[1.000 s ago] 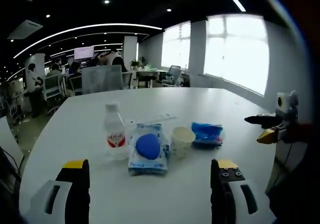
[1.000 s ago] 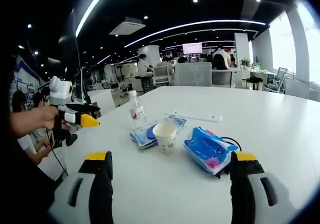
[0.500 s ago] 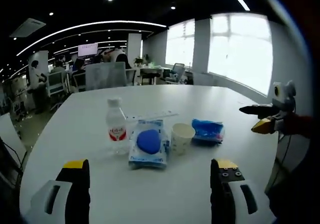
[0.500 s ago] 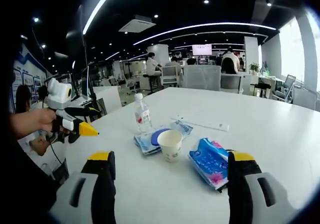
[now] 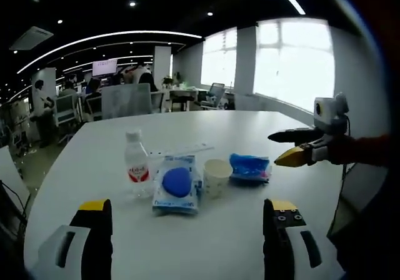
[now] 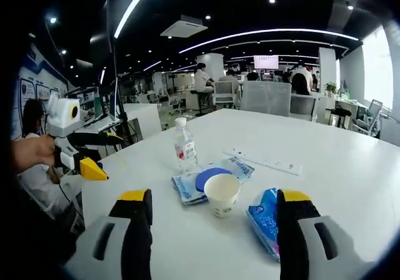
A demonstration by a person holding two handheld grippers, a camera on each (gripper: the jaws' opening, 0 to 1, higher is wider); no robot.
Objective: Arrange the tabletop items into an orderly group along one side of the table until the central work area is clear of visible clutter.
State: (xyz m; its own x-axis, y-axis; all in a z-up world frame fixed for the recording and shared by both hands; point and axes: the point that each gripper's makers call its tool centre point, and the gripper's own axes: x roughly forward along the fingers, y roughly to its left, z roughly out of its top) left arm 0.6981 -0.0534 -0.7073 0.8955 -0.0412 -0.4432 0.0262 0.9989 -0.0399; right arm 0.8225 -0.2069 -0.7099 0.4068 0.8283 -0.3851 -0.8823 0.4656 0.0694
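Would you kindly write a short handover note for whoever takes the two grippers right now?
Left gripper: open, holding nothing. Right gripper: open, holding nothing, nearest the blue wipes pack.
Items cluster mid-table: water bottle, pouch with a blue disc, paper cup, blue wipes pack; a white power strip lies behind them.
Done: nothing moved aside yet.
Left: shift everything to one side.

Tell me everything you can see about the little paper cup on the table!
The paper cup is small and pale cream, with a faint printed pattern on its side. It stands upright and open-topped on the white table; nothing can be made out inside it. It sits between the flat packet with the blue round shape and the blue crinkly pack, seemingly against or overlapping the flat packet's edge. Neither gripper touches it.
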